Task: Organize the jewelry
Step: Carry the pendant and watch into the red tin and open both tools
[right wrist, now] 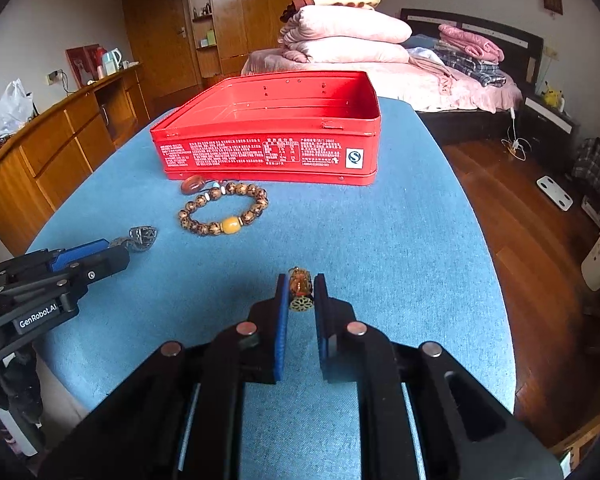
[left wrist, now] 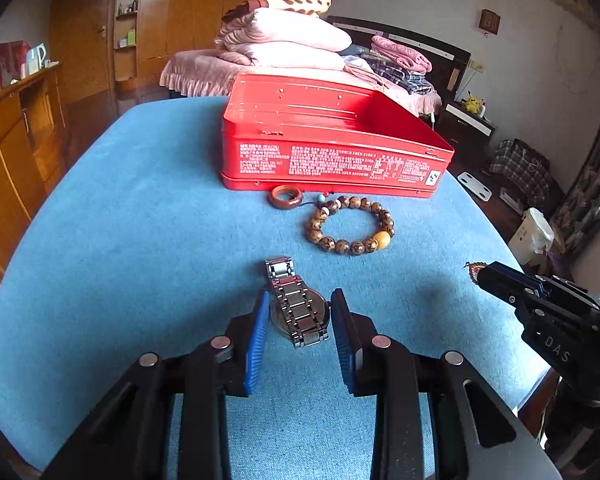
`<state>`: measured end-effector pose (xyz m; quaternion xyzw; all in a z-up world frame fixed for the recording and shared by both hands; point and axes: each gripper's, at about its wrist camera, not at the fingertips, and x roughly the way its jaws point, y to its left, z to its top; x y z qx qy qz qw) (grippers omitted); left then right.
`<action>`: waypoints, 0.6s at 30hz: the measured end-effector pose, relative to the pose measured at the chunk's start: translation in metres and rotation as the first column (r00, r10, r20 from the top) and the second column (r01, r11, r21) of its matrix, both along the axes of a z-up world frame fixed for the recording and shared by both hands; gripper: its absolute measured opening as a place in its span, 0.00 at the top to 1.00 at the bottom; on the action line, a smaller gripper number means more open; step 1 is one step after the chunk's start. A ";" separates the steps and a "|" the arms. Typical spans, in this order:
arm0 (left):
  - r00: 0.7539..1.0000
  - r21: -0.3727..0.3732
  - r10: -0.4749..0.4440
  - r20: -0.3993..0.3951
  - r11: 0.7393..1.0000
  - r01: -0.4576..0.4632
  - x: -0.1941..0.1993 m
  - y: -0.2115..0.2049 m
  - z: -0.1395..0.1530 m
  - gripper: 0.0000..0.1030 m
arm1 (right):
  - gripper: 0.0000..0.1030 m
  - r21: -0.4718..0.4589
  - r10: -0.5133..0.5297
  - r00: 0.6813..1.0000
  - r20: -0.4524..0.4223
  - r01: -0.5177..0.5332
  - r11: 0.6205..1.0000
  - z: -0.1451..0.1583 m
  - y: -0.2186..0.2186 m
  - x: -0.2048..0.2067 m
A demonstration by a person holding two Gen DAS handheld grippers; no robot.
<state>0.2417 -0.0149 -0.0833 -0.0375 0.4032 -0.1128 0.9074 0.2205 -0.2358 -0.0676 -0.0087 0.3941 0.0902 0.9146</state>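
**Two grippers close on a watch and a small pendant in front of the red tin**

The left gripper (left wrist: 300, 312) has its blue pads on both sides of a metal watch (left wrist: 298, 308). The jaws are partly closed and the pads touch the round case, so it seems to hold the watch. The dial is hidden, because the folded steel band lies over it. The long axis of the band runs from near to far, a little tilted to the left at the far end. In the right wrist view only the far end of the watch sticks out past the left fingers; the rest is covered.

The right gripper (right wrist: 301, 290) is almost fully closed on a small amber and gold pendant (right wrist: 300, 286). This piece is tiny and its shape is hard to read; a round gold openwork disc shows at its near end, and its long axis goes near to far between the pads.

Further away on the blue cloth (left wrist: 120, 240) lies a wooden bead bracelet (left wrist: 350, 224), flat, with one yellow bead on the near side. A brown ring (left wrist: 286, 196) lies just beside it, close to the wall of the open red tin (left wrist: 332, 160). Whether the ring touches the tin I cannot tell.
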 end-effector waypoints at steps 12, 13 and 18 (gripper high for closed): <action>0.999 -0.052 0.018 0.042 0.999 -0.016 0.008 0.010 0.017 0.70 | 0.89 0.005 0.008 0.999 0.044 -0.008 1.000 0.021 0.004 0.013; 0.999 -0.055 0.020 0.046 0.998 -0.018 0.009 0.012 0.019 0.70 | 0.89 0.004 0.009 0.999 0.049 -0.009 1.000 0.024 0.004 0.014; 0.996 -0.063 0.034 0.081 0.998 -0.029 0.016 0.017 0.033 0.70 | 0.89 0.001 0.020 0.997 0.070 -0.020 1.000 0.034 0.008 0.023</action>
